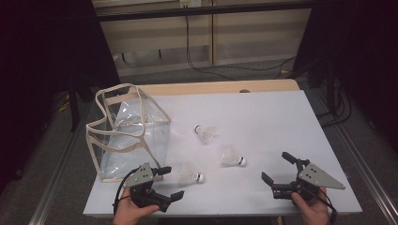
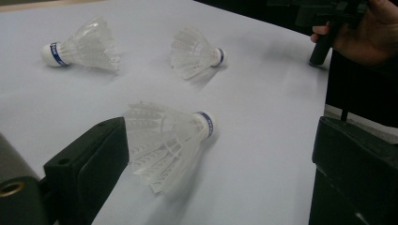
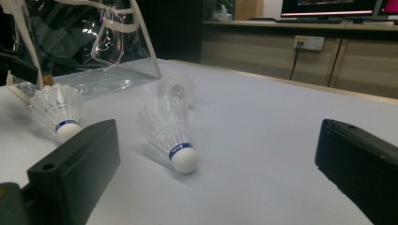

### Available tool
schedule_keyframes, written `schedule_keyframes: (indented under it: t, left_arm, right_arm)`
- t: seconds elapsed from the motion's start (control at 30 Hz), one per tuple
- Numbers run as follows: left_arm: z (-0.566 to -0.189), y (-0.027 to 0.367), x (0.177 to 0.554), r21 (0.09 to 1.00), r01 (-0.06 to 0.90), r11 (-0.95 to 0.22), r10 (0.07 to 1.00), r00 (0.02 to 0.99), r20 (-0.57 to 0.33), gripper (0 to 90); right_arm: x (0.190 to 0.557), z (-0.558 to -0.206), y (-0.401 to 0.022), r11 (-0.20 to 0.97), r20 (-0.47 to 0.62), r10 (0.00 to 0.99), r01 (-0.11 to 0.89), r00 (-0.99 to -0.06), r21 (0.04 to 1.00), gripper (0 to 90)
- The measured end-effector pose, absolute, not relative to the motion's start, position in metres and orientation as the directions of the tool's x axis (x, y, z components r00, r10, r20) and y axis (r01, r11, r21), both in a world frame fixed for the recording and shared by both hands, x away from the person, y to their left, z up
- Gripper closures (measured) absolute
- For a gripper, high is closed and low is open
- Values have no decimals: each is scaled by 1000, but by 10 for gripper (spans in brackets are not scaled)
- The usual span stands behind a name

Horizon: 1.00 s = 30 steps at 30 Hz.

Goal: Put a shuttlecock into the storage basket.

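Note:
Three white feather shuttlecocks lie on the white table top [image 1: 267,112]. The near one [image 1: 191,174] [image 2: 166,140] [image 3: 58,112] lies just ahead of my left gripper [image 1: 172,182] [image 2: 220,154], which is open and holds nothing. The middle one [image 1: 233,158] [image 2: 195,54] [image 3: 171,126] lies in front of my right gripper [image 1: 275,166] [image 3: 218,140], also open, with its cork pointing toward it. The far one [image 1: 205,133] [image 2: 84,47] [image 3: 176,88] lies toward the table's middle. A clear plastic bag [image 1: 126,131] [image 3: 94,47] with beige trim stands at the left, top open.
Both hands rest at the table's front edge. The wooden table edge [image 1: 220,87] shows at the back. Beyond it are cabinets and cables [image 1: 220,70] on the floor. The person's right hand [image 2: 371,33] shows across the table in the left gripper view.

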<state>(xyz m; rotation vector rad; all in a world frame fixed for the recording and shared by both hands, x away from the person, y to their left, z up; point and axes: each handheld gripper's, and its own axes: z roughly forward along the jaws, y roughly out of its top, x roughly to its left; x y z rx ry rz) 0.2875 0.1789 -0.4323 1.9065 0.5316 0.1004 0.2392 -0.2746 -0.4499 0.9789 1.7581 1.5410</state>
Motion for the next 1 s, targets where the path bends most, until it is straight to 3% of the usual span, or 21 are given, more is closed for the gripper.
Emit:
schedule_keyframes:
  t: [1.0]
  left_arm:
    - [-440, 162, 301, 822, 408, -397, 429, 874, -227, 195]
  right_arm:
    - [239, -449, -275, 63, 23, 835, 137, -550, 989, 3]
